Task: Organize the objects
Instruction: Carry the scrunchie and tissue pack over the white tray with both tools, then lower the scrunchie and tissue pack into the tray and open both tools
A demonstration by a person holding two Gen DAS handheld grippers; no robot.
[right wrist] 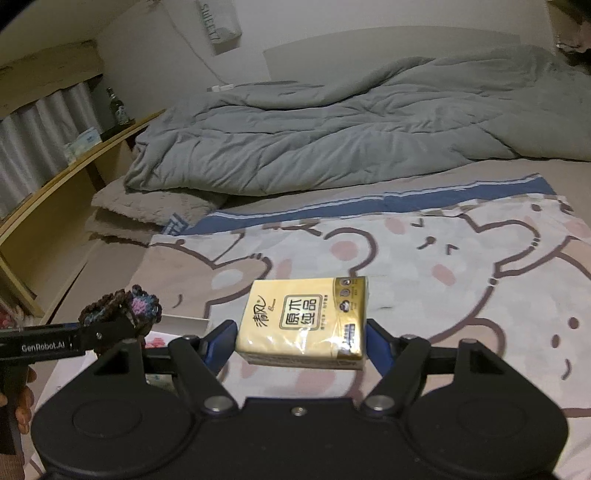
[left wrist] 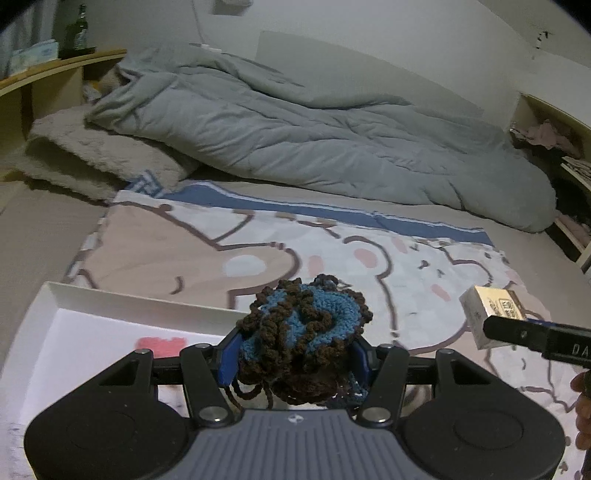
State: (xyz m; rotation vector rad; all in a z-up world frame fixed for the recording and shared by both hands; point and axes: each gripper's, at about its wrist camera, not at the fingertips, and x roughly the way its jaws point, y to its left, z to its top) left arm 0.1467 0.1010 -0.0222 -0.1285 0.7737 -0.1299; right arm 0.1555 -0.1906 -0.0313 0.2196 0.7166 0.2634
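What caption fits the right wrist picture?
Right hand-held gripper holding a yellow tissue pack above the bear blanket.

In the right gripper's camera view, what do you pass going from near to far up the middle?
Right gripper holding a tissue pack → cartoon blanket → grey duvet → white wall.

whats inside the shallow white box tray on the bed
Only a pink heart shape shows on the shallow white box tray floor; the left gripper and its brown-and-blue crocheted piece cover the rest.

The tray (left wrist: 110,295) is lying at the blanket's (left wrist: 258,251) near left corner, with the quilt (left wrist: 295,133) lying behind along the bed's (left wrist: 37,229) far edge.
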